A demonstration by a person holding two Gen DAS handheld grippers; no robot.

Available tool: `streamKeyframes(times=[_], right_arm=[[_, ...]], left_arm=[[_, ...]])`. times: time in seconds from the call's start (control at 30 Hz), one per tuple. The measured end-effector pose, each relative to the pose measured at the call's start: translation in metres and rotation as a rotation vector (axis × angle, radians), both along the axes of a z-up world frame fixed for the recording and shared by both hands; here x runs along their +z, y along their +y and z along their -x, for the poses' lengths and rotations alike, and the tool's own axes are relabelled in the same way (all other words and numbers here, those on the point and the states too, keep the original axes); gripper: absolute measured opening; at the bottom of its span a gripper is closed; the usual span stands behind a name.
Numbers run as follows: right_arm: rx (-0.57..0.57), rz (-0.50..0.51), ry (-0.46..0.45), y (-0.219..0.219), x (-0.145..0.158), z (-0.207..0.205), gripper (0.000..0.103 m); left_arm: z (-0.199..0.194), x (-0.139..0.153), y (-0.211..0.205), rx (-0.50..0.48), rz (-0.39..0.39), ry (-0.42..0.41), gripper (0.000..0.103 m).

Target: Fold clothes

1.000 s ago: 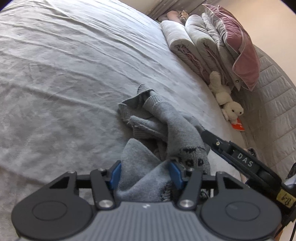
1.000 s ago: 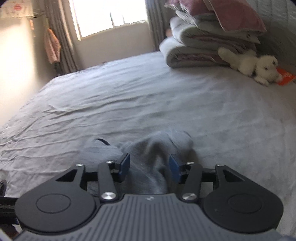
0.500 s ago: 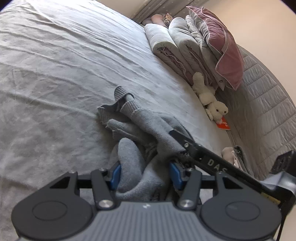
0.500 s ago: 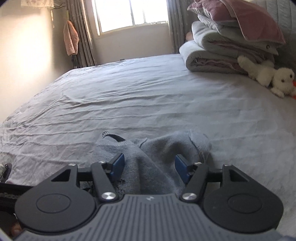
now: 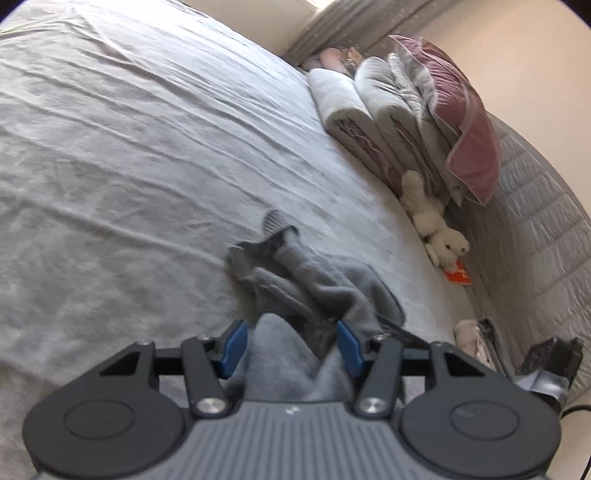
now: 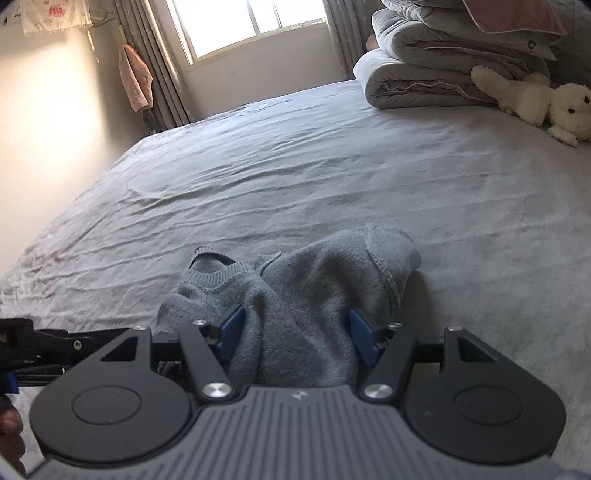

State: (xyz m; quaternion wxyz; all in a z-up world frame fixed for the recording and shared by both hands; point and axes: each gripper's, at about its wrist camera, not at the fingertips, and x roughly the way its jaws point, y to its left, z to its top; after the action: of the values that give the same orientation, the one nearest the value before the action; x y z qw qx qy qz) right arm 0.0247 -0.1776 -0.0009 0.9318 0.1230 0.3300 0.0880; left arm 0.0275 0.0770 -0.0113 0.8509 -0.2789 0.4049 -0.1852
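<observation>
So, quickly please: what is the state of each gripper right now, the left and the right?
Left gripper: fingers wide apart, grey sweater bunched between them; a firm hold cannot be told.
Right gripper: the same, fingers apart around the sweater, grip cannot be told.

Counted on the bed: one of most, two of some.

One grey sweater (image 6: 306, 295), bunched. Two grippers, left (image 5: 291, 347) and right (image 6: 297, 334). One bed (image 5: 129, 155). Two rolled quilts (image 6: 417, 83), stacked; one pink pillow (image 5: 469, 144) on top. One white plush dog (image 6: 535, 101). One window (image 6: 251, 22). One hanging towel (image 6: 136, 79).
</observation>
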Motion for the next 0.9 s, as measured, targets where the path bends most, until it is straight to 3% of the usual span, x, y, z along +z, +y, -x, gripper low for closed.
streamKeyframes(times=[0.3, 0.37, 0.43, 0.63, 0.67, 0.7, 0.73, 0.9], right_arm=[[-0.016, -0.06, -0.006, -0.029, 0.002, -0.005, 0.064], [-0.039, -0.079, -0.011, -0.038, 0.004, -0.006, 0.064], [-0.07, -0.08, -0.023, -0.047, 0.005, -0.008, 0.064], [-0.094, -0.088, 0.034, -0.057, -0.013, -0.027, 0.064], [-0.08, -0.095, 0.051, -0.055, -0.017, -0.03, 0.057], [-0.058, -0.103, 0.066, -0.052, -0.02, -0.033, 0.042], [-0.041, -0.104, 0.074, -0.048, -0.022, -0.035, 0.016], [-0.065, -0.063, -0.013, -0.042, -0.004, -0.028, 0.012]], left_arm=[[-0.007, -0.016, -0.006, 0.015, -0.078, 0.035, 0.053], [-0.011, -0.023, -0.008, 0.004, -0.052, 0.055, 0.045], [-0.013, -0.027, -0.014, -0.008, -0.029, 0.063, 0.032], [-0.008, -0.025, -0.03, 0.008, -0.103, 0.014, 0.011], [-0.006, -0.021, -0.03, 0.025, -0.122, -0.007, 0.011], [-0.003, -0.017, -0.029, 0.042, -0.14, -0.028, 0.01], [-0.001, -0.013, -0.029, 0.059, -0.159, -0.049, 0.01], [0.009, 0.007, -0.027, 0.144, -0.253, -0.154, 0.008]])
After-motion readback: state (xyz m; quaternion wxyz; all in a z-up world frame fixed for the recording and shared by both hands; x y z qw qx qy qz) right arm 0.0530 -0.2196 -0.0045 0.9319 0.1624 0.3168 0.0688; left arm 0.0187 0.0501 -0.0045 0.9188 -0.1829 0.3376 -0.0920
